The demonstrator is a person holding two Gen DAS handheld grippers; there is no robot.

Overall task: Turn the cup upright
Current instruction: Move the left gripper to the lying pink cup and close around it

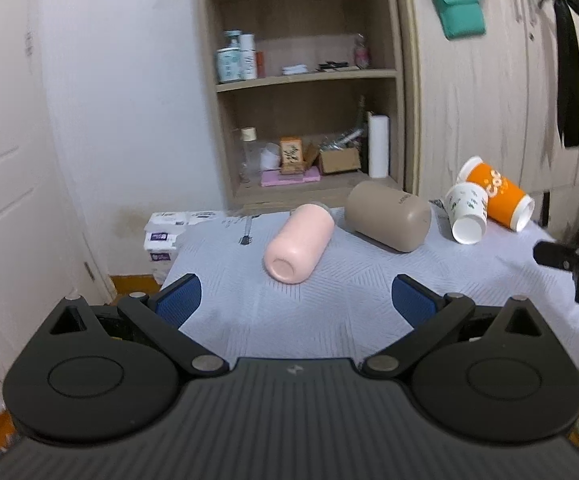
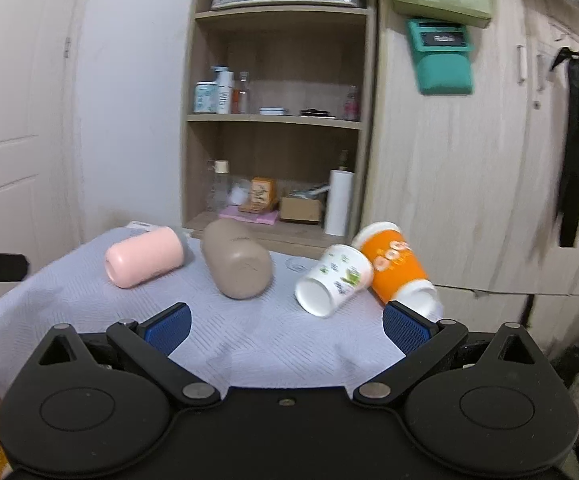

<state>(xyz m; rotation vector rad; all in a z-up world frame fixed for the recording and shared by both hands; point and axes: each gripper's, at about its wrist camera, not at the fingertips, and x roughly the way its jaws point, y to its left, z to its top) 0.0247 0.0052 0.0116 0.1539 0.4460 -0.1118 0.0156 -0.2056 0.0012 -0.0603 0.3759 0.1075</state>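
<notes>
Several cups lie on their sides on a pale cloth-covered table [image 1: 329,312]. A pink cup [image 1: 299,242] [image 2: 145,256] lies with one end toward me. A taupe cup [image 1: 389,216] [image 2: 237,264] lies beside it. A white paper cup with green print [image 1: 467,212] [image 2: 335,280] leans against an orange paper cup [image 1: 497,196] [image 2: 395,266]. My left gripper [image 1: 295,300] is open and empty, just in front of the pink cup. My right gripper [image 2: 285,326] is open and empty, in front of the white paper cup.
A wooden shelf unit [image 1: 301,80] with bottles, boxes and a paper roll stands behind the table. Wardrobe doors [image 2: 469,180] with a hanging black ribbon are at the right. Tissue packs [image 1: 163,236] sit left of the table. The right gripper's tip shows in the left wrist view [image 1: 569,260].
</notes>
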